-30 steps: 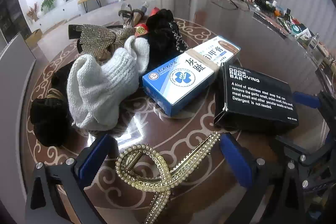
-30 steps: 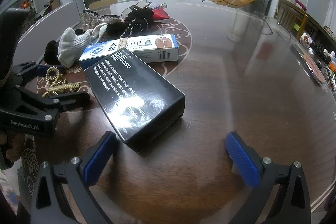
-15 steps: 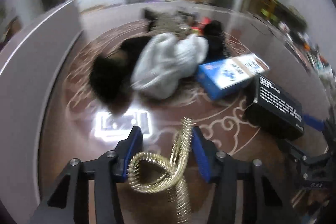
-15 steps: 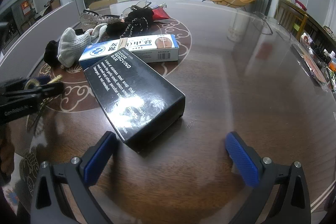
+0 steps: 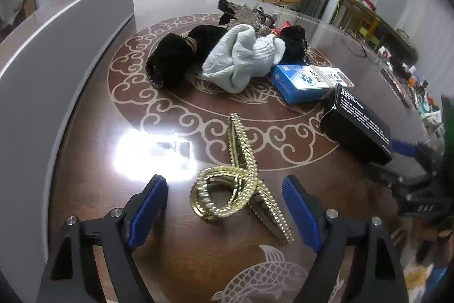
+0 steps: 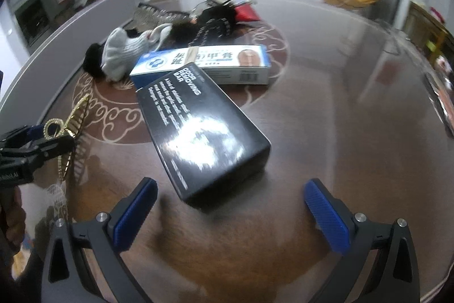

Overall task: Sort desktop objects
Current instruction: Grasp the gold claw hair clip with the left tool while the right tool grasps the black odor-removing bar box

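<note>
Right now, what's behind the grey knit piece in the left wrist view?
Behind the grey knit piece: black fuzzy items, a woven sparkly bow-like accessory, something red, and a black item with a chain. Their lower parts and anything beneath the knit are covered.

I see a gold hair clip lying flat on the counter, looped at one end. Beyond it sits a heap: black scrunchies, a grey knit sock. Beside that lie a blue box and, touching it, a black box, both flat.
</note>
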{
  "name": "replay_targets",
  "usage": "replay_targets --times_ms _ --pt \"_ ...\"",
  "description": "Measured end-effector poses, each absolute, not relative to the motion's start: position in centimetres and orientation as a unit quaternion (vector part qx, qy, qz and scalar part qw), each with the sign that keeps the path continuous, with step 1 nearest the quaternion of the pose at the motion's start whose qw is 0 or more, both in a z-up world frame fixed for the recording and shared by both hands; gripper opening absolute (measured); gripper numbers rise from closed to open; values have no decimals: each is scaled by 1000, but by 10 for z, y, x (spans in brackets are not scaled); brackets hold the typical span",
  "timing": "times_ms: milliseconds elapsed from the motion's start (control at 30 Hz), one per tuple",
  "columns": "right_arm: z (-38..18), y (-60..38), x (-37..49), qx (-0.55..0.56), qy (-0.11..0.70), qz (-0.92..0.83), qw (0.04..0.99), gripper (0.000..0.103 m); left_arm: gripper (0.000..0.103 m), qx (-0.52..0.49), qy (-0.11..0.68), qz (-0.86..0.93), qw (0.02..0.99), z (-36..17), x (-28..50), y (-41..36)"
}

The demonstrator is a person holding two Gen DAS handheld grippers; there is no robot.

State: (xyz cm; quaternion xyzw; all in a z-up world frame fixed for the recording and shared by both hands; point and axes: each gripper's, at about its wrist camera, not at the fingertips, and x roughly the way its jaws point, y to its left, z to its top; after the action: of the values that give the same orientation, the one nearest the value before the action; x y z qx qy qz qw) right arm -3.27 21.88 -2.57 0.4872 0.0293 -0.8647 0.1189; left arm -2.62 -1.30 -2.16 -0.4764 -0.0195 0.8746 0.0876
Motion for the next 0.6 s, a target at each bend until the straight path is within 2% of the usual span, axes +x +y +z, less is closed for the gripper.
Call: replay_targets --times_ms 133,167,200,267,300,333,367,600 --pt "-23 210 -44 506 44 -847 155 103 82 -465 32 883 57 -28 -26 -3" --pt "-22 205 -48 511 50 -842 166 103 75 -458 31 887 56 -28 -24 -3" --pt "-20 201 -52 516 55 -837 177 103 63 -449 31 892 50 -27 -22 -3" --pt "-19 190 -61 528 65 -822 206 101 51 -441 33 896 44 -25 -20 -3" --pt "-20 184 -66 536 78 -815 208 95 49 -440 30 896 44 -24 -20 -5" --pt "-21 181 -68 544 96 -810 199 74 46 -439 25 897 48 -22 -19 -8" --pt "-19 178 -68 542 117 -811 186 59 43 -432 20 900 53 -19 -16 -11" --pt "5 192 -46 546 74 -813 186 59 43 -414 -30 906 82 1 4 -42"
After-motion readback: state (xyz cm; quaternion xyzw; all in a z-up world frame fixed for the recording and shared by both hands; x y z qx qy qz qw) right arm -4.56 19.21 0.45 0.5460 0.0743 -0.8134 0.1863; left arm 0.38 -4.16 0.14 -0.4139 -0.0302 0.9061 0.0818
